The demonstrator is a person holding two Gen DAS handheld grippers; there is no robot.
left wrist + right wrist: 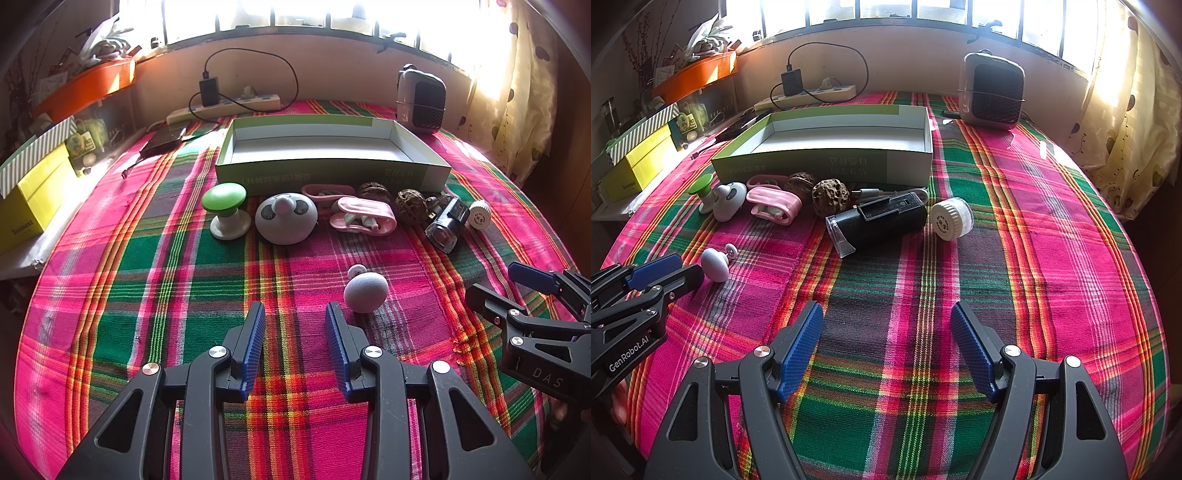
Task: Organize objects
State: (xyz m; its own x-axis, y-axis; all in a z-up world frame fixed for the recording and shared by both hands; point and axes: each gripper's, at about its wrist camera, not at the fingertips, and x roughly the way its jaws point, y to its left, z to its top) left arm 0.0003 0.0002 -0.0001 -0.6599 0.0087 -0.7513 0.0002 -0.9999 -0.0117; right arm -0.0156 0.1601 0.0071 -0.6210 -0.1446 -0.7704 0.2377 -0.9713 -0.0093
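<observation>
Both grippers hover over the plaid cloth (1015, 229), both empty. The left gripper (295, 343) stands partly open, nothing between its pads, and the grey egg-shaped knob (365, 291) sits just ahead and a touch right of it. The right gripper (886, 347) is spread wide, aimed toward the black cylinder (882, 221) and the white cap (951, 219). The rest lies in a row against the box (827, 162), which is empty inside. My read: the knob goes first. Shift right, straddle its round body, not the small stem behind, and close gently, since it looks ready to roll. Then lift clear over the box wall.
</observation>
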